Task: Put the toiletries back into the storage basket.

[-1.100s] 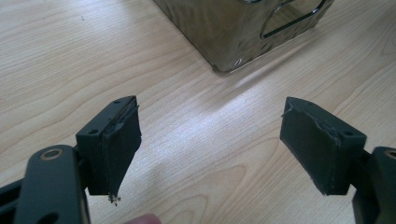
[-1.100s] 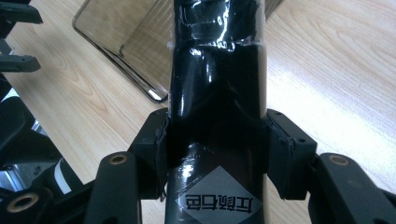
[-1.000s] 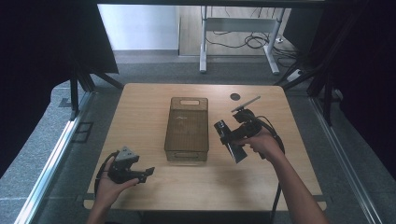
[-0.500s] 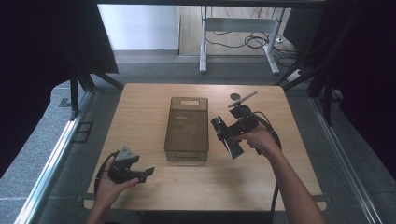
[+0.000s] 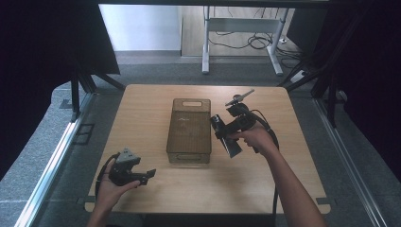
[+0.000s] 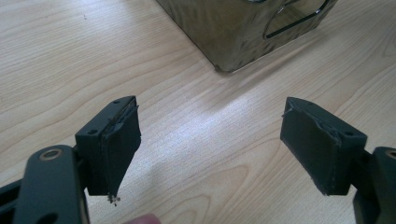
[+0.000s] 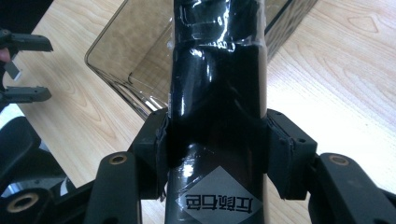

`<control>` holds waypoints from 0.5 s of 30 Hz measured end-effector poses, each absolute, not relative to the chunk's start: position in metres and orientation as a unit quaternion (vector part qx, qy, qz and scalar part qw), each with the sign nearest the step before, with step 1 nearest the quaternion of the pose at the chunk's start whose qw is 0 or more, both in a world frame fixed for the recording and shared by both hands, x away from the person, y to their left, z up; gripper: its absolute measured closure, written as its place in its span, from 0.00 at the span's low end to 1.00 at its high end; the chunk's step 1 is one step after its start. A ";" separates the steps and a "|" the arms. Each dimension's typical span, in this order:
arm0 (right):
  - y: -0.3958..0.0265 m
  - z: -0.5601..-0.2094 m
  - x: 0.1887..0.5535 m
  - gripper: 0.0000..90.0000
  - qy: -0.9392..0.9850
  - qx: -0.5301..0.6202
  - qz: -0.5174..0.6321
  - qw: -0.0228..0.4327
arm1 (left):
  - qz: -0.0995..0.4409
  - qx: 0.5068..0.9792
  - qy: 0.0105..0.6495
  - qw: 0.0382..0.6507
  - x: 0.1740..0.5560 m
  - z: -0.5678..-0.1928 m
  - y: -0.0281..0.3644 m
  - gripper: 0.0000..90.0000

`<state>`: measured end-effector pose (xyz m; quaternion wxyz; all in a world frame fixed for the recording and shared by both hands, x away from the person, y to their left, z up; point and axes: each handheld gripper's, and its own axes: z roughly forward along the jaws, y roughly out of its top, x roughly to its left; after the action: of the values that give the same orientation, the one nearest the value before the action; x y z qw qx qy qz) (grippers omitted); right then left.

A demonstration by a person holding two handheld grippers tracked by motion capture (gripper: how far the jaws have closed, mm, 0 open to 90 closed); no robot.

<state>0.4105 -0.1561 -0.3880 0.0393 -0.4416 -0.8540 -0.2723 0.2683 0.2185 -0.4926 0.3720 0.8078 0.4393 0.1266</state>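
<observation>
Now the right gripper point(image 5: 222, 137) hangs beside the right wall of the clear bin point(image 5: 189, 130), its pads pinching a black glossy packet point(image 7: 217, 93) with a grey diamond label carrying characters I cannot read. In the right gripper view the packet stands up between the jaws, its upper part over the bin's open mouth, with bare wood showing through the bin's floor. Over at the near left corner of the worktop point(image 5: 142, 104), the left gripper point(image 5: 147, 173) rests low in the hand, jaws spread wide with nothing between them; its own view looks across the wood grain to the bin's near corner and handle slot. By my reading, the step in hand is carrying the packet to the bin for a drop. What the next move calls for, I judge, is bringing the packet fully over the opening, lowering it past the rim so it clears the wall, then easing the jaws apart.
</observation>
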 end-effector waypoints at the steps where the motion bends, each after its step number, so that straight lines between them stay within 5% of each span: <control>1: -0.155 -0.388 0.411 0.52 -0.855 -0.440 -0.273 0.043 | 0.127 0.808 0.439 0.372 0.268 -0.493 0.218 0.23; 15: -0.139 -0.386 0.417 0.52 -0.857 -0.433 -0.276 0.046 | 0.127 0.809 0.438 0.371 0.268 -0.493 0.218 0.23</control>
<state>0.4171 -0.1391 -0.3859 0.0459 -0.4325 -0.8570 -0.2764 0.2682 0.2183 -0.4927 0.3715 0.8087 0.4381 0.1266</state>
